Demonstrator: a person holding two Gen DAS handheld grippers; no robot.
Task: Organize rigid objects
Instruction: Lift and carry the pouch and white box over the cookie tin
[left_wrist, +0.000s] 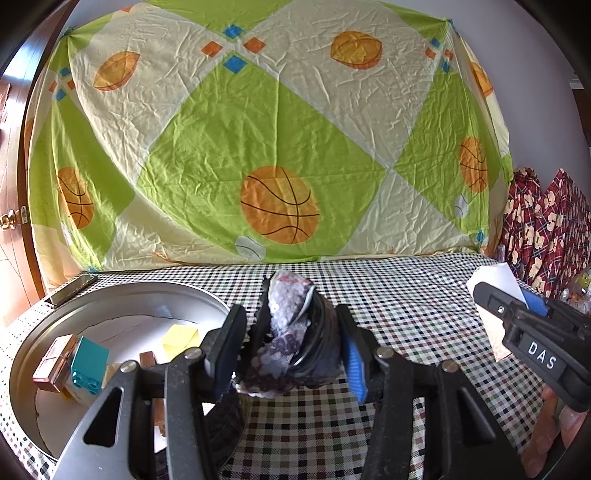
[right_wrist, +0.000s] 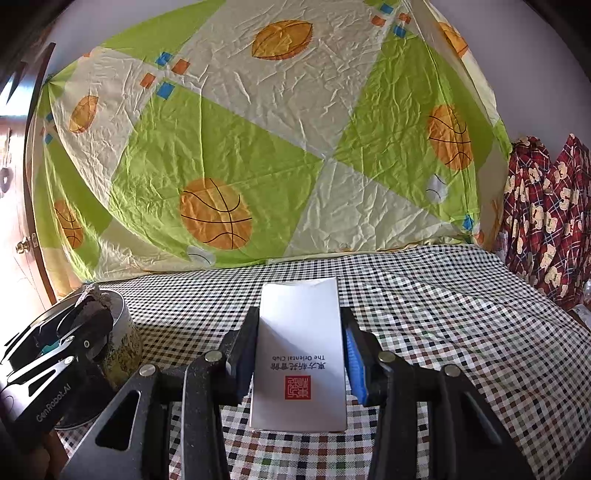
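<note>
My left gripper (left_wrist: 290, 314) is shut on a dark, lumpy item with a grey-purple sequined cover (left_wrist: 291, 332), held just right of a round metal tin (left_wrist: 110, 291). The tin holds a teal block (left_wrist: 88, 363), a brown box (left_wrist: 55, 363) and a yellow piece (left_wrist: 181, 338). My right gripper (right_wrist: 300, 314) is shut on a white box printed "The Oriental Club" (right_wrist: 299, 350), held above the checked tablecloth (right_wrist: 443, 332). In the left wrist view the right gripper (left_wrist: 517, 310) and its white box (left_wrist: 491, 277) are at the right edge. The right wrist view shows the left gripper (right_wrist: 85, 314) over the tin (right_wrist: 122, 343).
A flat metal bar (left_wrist: 72, 290) lies behind the tin. A green and cream sheet with basketballs (left_wrist: 277, 147) hangs behind the table. Red patterned cloth (left_wrist: 543, 229) is piled at the back right. A wooden door (left_wrist: 11, 184) stands at the left.
</note>
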